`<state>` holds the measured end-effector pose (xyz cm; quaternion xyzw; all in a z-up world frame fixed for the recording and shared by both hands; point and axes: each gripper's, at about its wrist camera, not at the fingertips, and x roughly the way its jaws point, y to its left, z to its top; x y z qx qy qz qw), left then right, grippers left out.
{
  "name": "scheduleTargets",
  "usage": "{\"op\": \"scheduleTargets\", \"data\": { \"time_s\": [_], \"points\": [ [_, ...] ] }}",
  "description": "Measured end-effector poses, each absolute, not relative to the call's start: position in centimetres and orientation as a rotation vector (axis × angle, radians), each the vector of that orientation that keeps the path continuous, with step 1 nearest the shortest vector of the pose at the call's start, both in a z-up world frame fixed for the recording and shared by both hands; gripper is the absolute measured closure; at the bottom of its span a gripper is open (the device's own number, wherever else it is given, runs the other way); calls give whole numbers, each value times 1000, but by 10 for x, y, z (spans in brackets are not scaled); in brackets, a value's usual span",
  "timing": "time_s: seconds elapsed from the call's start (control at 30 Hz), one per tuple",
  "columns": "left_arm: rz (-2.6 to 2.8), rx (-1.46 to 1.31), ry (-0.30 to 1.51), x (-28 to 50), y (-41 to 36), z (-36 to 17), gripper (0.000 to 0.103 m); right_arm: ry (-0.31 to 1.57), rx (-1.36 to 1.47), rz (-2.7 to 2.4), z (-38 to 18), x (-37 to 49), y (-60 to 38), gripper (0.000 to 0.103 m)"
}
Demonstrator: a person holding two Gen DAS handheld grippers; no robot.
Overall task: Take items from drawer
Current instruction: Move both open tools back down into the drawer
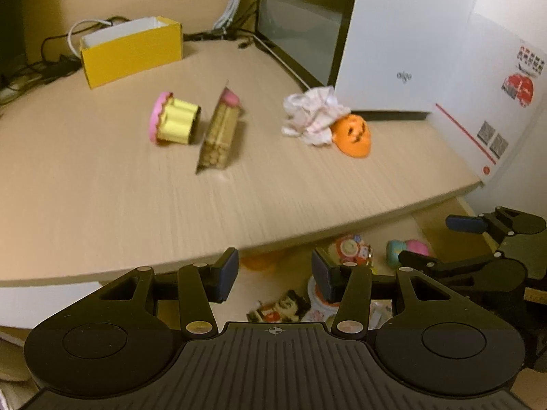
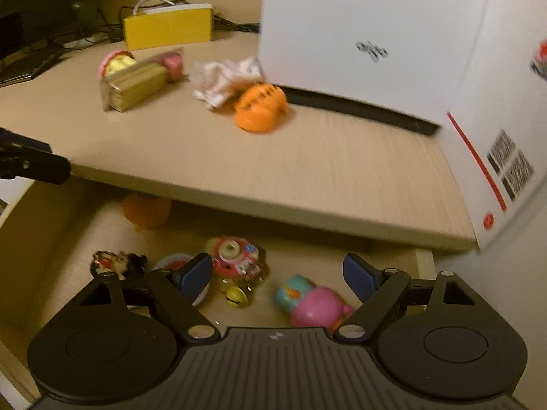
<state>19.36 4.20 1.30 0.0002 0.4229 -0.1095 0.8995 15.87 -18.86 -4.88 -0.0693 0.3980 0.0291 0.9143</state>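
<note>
The open drawer (image 2: 68, 225) lies under the desk edge and holds several small toys. Among them are a pink and teal toy (image 2: 309, 302), a round red and white charm (image 2: 236, 256) with a gold bell (image 2: 236, 294), a dark figure packet (image 2: 116, 262) and an orange toy (image 2: 147, 210) at the back. My right gripper (image 2: 278, 275) hangs open above the drawer, nothing between its fingers. My left gripper (image 1: 275, 273) is open too, over the drawer front, above the figure packet (image 1: 280, 307). On the desk lie a cupcake toy (image 1: 172, 123), a wafer pack (image 1: 220, 133), a crumpled wrapper (image 1: 312, 116) and an orange pumpkin (image 1: 354, 135).
A large white box (image 1: 410, 34) stands at the desk's right, close behind the pumpkin. A yellow open box (image 1: 131, 51) and cables (image 1: 232, 3) sit at the back. The desk edge (image 2: 273, 212) overhangs the rear of the drawer. The right gripper (image 1: 492, 239) shows at the left view's right side.
</note>
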Motion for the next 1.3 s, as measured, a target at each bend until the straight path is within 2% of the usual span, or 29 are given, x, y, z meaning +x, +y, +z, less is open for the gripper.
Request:
{"op": "scheduleTargets", "data": {
  "time_s": [0.33,0.5,0.67,0.87,1.3],
  "points": [
    [-211,12,965,195,36,-4,51,853,-55,53,-55,162,-200,18],
    [-300,92,905,182,33,-21,51,879,2,46,-59,165,-207,18],
    [-304,94,923,194,29,-42,51,898,50,59,-63,161,-211,18],
    [-218,0,971,228,31,-69,51,898,50,59,-63,156,-210,18],
    [-95,-143,942,252,36,-101,52,916,97,46,-66,150,-215,18]
  ]
}}
